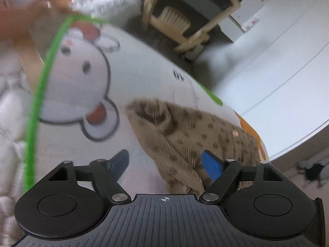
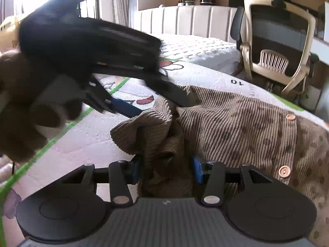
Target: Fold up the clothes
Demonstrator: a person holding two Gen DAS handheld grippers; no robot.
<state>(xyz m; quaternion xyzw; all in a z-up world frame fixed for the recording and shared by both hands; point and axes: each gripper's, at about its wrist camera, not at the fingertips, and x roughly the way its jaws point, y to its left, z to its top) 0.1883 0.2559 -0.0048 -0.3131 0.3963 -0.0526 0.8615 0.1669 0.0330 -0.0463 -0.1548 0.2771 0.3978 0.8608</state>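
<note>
A brown corduroy garment (image 2: 236, 123) with dark spots and wooden buttons lies crumpled on a white mat (image 2: 86, 142) printed with a cartoon animal. A bunched fold of it fills the gap between the blue pads (image 2: 197, 169) of my right gripper (image 2: 166, 168), which press on it from both sides. My left gripper (image 2: 152, 103), held by a hand (image 2: 18, 115), reaches in from the left with its fingers spread around the garment's upper edge. In the left wrist view the left gripper (image 1: 164, 162) stands open, and the garment (image 1: 191, 127) drapes over its right pad (image 1: 211, 164).
The mat (image 1: 144, 76) has a green border (image 1: 39, 94). An office chair (image 2: 277, 47) stands behind its far edge, and a bed with a padded headboard (image 2: 191, 20) lies beyond. A white surface (image 1: 277, 78) is to the right in the left wrist view.
</note>
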